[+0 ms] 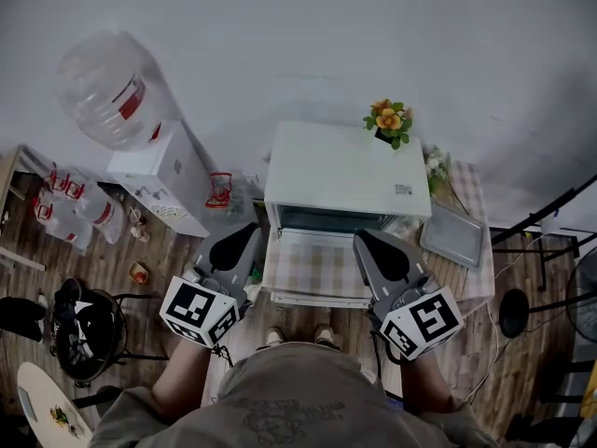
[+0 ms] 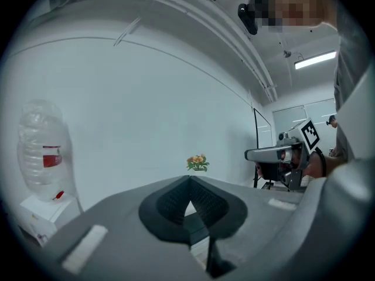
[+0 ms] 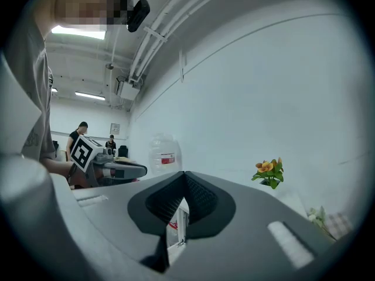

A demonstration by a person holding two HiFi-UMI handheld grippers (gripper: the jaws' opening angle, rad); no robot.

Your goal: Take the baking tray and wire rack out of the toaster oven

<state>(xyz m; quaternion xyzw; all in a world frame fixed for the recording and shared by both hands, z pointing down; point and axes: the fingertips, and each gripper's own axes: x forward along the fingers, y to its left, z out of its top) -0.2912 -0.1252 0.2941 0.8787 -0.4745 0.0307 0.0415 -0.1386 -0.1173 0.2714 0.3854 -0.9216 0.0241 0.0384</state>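
Note:
A white toaster oven (image 1: 345, 171) stands on a small table with its door (image 1: 315, 267) folded down toward me. Its dark opening (image 1: 331, 219) shows no rack or tray that I can make out. A grey baking tray (image 1: 453, 235) lies flat on the table just right of the oven. My left gripper (image 1: 252, 231) hovers at the door's left edge and my right gripper (image 1: 363, 237) at its right edge. Both are shut with nothing between the jaws; the tips meet in the left gripper view (image 2: 189, 178) and the right gripper view (image 3: 183, 173).
A potted orange flower (image 1: 390, 119) sits on the oven's back right corner. A water dispenser (image 1: 160, 177) with a big bottle (image 1: 107, 87) stands to the left, with packed bottles (image 1: 75, 208) on the floor. A black stool (image 1: 89, 329) is at lower left and a stand base (image 1: 515, 314) at right.

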